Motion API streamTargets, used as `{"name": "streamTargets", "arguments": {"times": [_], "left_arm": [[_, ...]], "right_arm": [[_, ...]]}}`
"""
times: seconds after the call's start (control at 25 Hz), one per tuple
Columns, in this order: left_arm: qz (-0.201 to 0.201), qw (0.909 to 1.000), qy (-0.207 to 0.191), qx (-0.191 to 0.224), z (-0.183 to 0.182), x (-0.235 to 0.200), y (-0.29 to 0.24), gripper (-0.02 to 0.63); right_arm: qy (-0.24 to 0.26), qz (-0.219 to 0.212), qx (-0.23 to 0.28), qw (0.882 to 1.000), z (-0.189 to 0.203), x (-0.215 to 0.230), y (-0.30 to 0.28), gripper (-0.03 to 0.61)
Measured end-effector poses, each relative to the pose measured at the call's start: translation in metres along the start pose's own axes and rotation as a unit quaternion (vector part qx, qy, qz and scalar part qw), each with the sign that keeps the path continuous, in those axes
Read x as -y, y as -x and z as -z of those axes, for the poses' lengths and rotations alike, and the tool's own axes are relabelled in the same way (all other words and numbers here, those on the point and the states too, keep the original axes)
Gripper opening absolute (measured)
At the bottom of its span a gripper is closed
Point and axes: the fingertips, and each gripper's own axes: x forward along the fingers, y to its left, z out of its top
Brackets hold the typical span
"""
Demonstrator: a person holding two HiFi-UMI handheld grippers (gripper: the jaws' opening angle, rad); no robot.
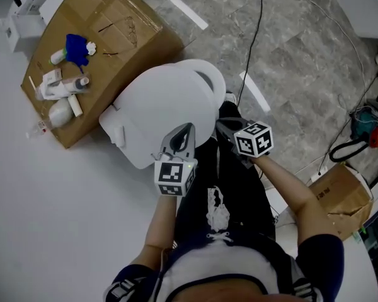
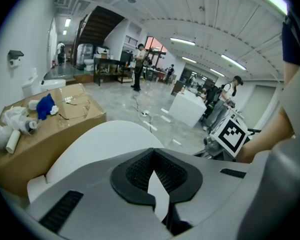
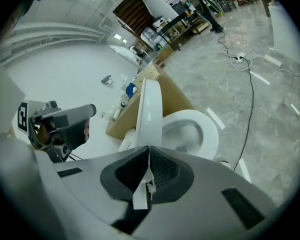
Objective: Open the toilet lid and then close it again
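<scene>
Grey marble-pattern floor (image 1: 290, 55), with white flooring beside it at the left. White toilet: toilet lid (image 1: 157, 109) raised and standing on edge beside the open bowl (image 3: 192, 129), its broad face turned toward the person. Large cardboard box (image 1: 113, 36) just left of the toilet, its top bearing white bottles (image 1: 62, 109) and a blue object (image 1: 77, 48). Smaller cardboard box (image 1: 340, 197) well apart at the right. Left gripper (image 1: 184, 129): jaws clenched together, nothing between them, tips over the lid's near edge; whether they touch it cannot be told. Right gripper (image 1: 222, 126): jaws likewise closed and empty, just beside the lid's rim, pointing along its edge. Black cable (image 1: 255, 36) trailing across the floor beyond the toilet.
</scene>
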Motion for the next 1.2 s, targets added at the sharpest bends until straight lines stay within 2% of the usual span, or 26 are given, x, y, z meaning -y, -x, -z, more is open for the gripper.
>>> {"name": "streamTargets", "arguments": {"times": [0.32,0.72,1.2], "left_arm": [[0.016,0.9996,-0.011,-0.020,0.007,0.007,-0.030,0.007],[0.026,0.9986,0.013,-0.045,0.030,0.013,-0.057,0.008],[0.023,0.9981,0.022,-0.052,0.031,0.010,-0.073,0.008]], "right_arm": [[-0.018,0.005,-0.009,1.000,0.005,0.033,-0.009,0.011],[-0.034,0.018,-0.027,0.999,0.012,0.072,-0.020,0.008],[-0.067,0.050,-0.055,0.995,0.023,0.114,-0.038,0.008]]}}
